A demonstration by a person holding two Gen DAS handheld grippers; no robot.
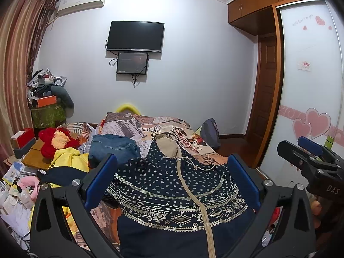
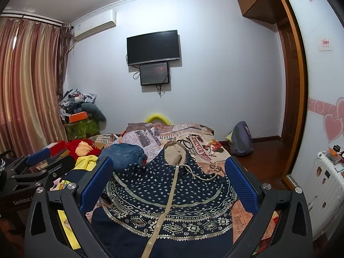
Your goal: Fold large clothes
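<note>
Clearly soft and limp, the hoodie (image 1: 172, 185) lies spread on the bed (image 1: 172, 129) just ahead of both grippers, left (image 1: 172, 180) and right (image 2: 169, 180), jaws wide apart and empty. Probably light; best pinched at shoulder seams or hem, avoiding the zipper (image 2: 165, 206).

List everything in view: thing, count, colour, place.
hooded jacket: one, navy with cream pattern and zipper, spread on bed, hood away from cameras
jeans: one, blue, folded, beside the jacket
bedspread: one, printed beige
yellow garment: one, left of jeans
plush toy: one, red and yellow
screens: two, black, on wall
backpack: one, grey, floor
suitcase: one, white
left tool: open, blue pads
right tool: open, blue pads
</note>
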